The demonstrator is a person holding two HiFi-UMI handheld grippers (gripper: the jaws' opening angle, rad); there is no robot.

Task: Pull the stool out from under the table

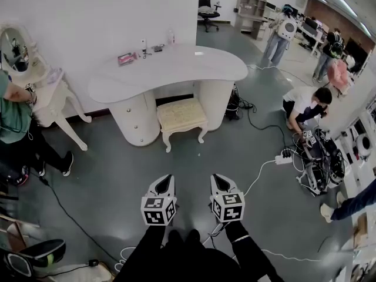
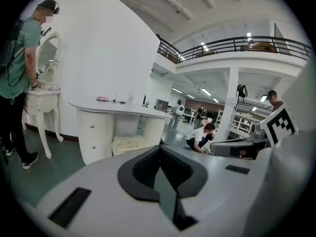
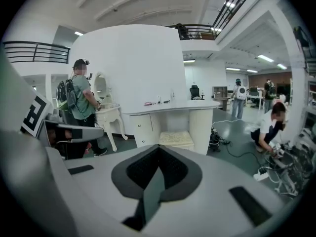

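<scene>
A cream cushioned stool point(image 1: 183, 118) with white legs stands tucked partly under the white curved dressing table point(image 1: 170, 69), between its two pedestals. The stool also shows small and far off in the left gripper view point(image 2: 129, 143) and the right gripper view point(image 3: 176, 138). Both grippers hang side by side well short of the stool, over the grey floor. My left gripper point(image 1: 165, 182) is shut with nothing in it. My right gripper point(image 1: 220, 181) is shut and empty too.
A small white vanity with a mirror point(image 1: 35, 81) stands at the left, with a person in green point(image 1: 14, 119) beside it. A person crouches at the right point(image 1: 305, 104) by a power strip point(image 1: 284, 158) and cables point(image 1: 258, 175). More people stand far back.
</scene>
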